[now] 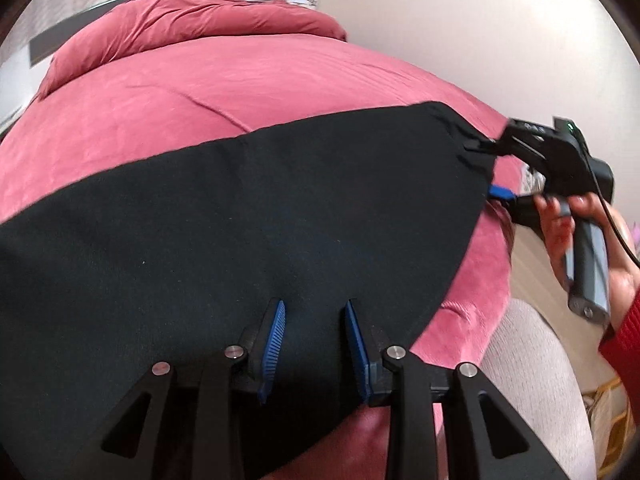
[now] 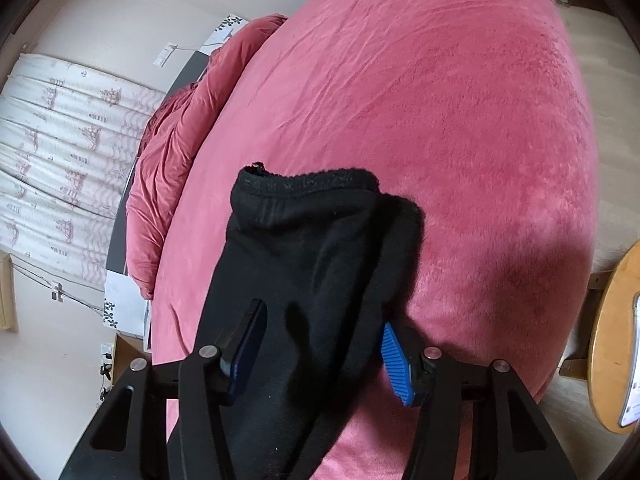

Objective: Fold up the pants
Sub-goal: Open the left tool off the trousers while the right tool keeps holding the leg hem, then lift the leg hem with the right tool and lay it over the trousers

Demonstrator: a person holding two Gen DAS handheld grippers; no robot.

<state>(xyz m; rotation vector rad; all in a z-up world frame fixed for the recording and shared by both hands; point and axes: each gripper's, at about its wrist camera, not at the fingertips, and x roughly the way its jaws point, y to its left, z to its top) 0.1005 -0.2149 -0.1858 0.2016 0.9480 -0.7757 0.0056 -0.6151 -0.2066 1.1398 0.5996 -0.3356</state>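
Black pants (image 1: 240, 220) are stretched out above a bed with a pink cover (image 1: 200, 80). My left gripper (image 1: 314, 344) has its blue pads on either side of the pants' near edge, jaws partly apart with fabric between them. My right gripper (image 1: 486, 172) shows at the far right of the left wrist view, held by a hand, pinching the waistband corner. In the right wrist view the waistband (image 2: 304, 192) bunches between the pads of the right gripper (image 2: 320, 348); its right blue pad (image 2: 394, 364) shows beside the cloth.
A rumpled pink duvet (image 1: 192, 16) lies at the head of the bed. A white patterned curtain (image 2: 56, 160) hangs at the left. A round wooden table (image 2: 612, 344) stands at the right beside the bed. My knee in light trousers (image 1: 532, 380) is near the bed edge.
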